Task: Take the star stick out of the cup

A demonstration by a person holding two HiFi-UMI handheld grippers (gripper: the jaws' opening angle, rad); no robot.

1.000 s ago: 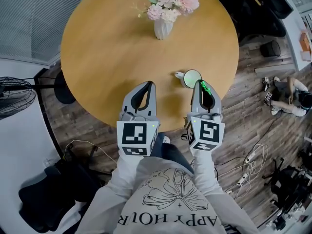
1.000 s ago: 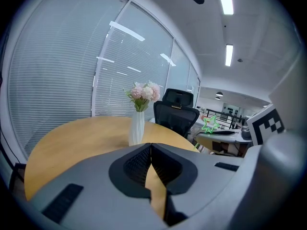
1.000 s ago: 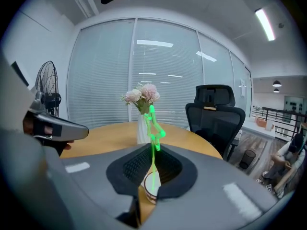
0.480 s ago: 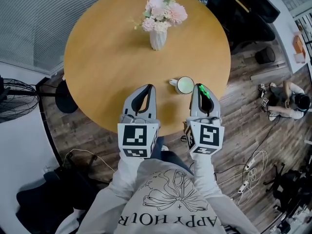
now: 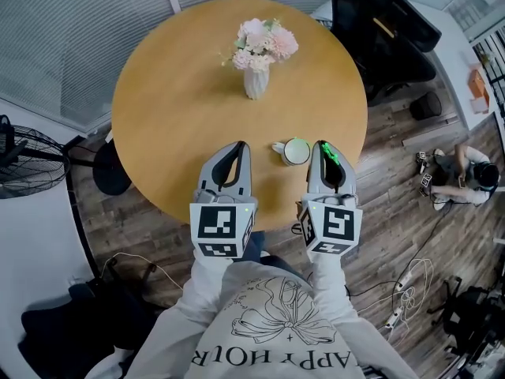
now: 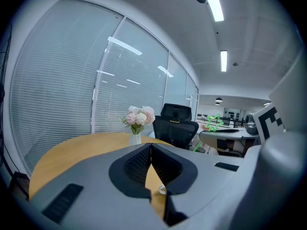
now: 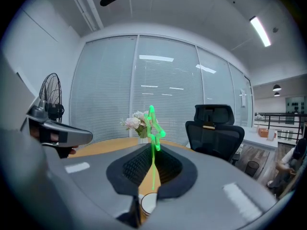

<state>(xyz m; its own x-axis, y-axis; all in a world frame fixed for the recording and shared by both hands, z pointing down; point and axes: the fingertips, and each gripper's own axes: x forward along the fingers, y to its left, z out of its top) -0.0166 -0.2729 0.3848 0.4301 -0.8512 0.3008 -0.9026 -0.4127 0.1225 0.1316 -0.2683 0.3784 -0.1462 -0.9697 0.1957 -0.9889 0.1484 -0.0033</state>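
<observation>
Now star stick (image 7: 153, 128) looks clear of cup (image 5: 297, 151), shaft pinched in right gripper (image 7: 150, 150), star above. Likely light, thin, bendy: grip the shaft, not the star. Left gripper (image 6: 151, 147) pressed together, empty.

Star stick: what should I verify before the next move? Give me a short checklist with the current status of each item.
1. Right tool shut on the star stick: ok.
2. Star stick out of the cup: ok, the cup sits beside the tool's tip.
3. Cup upright on the table: ok.
4. Left tool shut with nothing between its jaws: ok.
5. Vase well apart from both tools: ok.
</observation>
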